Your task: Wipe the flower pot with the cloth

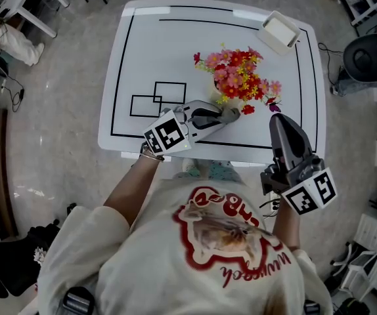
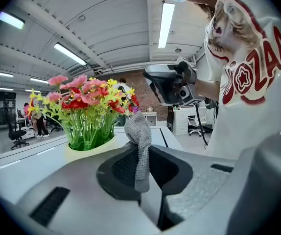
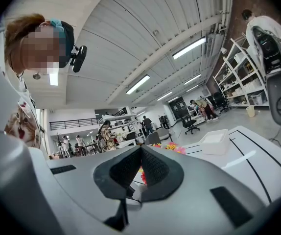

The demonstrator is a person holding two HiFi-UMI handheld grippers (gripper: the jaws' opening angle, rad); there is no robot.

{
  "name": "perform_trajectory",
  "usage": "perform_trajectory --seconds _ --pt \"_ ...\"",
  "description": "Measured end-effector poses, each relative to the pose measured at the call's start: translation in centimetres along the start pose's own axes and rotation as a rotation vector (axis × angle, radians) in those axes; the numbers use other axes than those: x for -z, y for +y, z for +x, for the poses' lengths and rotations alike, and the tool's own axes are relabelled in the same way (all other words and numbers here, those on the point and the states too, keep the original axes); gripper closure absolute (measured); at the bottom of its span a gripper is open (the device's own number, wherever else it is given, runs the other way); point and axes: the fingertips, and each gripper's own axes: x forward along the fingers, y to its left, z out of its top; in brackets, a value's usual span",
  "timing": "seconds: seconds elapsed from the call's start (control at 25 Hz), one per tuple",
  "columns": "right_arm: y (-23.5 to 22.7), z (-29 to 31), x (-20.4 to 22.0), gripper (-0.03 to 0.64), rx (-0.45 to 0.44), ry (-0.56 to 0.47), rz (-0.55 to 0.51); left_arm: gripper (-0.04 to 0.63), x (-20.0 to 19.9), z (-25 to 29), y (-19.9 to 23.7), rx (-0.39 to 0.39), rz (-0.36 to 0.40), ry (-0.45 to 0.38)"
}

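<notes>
A pale yellow flower pot [image 1: 219, 92] with red, pink and yellow flowers [image 1: 238, 77] stands right of centre on the white table [image 1: 175, 51]. My left gripper [image 1: 220, 117] is shut on a grey knitted cloth [image 1: 230, 114], whose tip lies just in front of the pot's near side. In the left gripper view the cloth [image 2: 139, 131] sticks up from between the jaws of the left gripper [image 2: 140, 154], with the pot's rim [image 2: 91, 148] close behind on the left. My right gripper [image 1: 278, 119] hovers at the table's near right edge, shut and empty [image 3: 140, 151].
A white rectangular box [image 1: 278, 31] sits at the table's far right corner. Black outline squares [image 1: 159, 98] are marked on the table left of the pot. A fan [image 1: 369, 58] and shelving stand on the floor to the right.
</notes>
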Motion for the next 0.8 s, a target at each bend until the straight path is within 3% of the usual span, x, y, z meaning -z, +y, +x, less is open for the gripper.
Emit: perform_trajectory --seconds 0.2,0.44,0.6,0.8 --pt "1.5 0.8 0.6 0.617 -0.018 0.003 -0.01 0.549 -2.4 -2.4 -1.2 -0.041 0.015 -0.098" --pt "3.2 1.9 1.5 0.618 -0.026 0.019 -0.074 0.549 -6.6 -5.0 -1.0 -0.117 -0.077 -0.199" --pt "4.0 2.2 2.4 0.618 -0.017 0.05 -0.153 0.549 -8.3 -6.3 -0.4 -0.176 -0.095 -0.257" --pt "4.9 1.9 2.5 0.617 -0.032 0.054 -0.195 0.549 -8.8 -6.5 -1.2 -0.2 -0.047 -0.21"
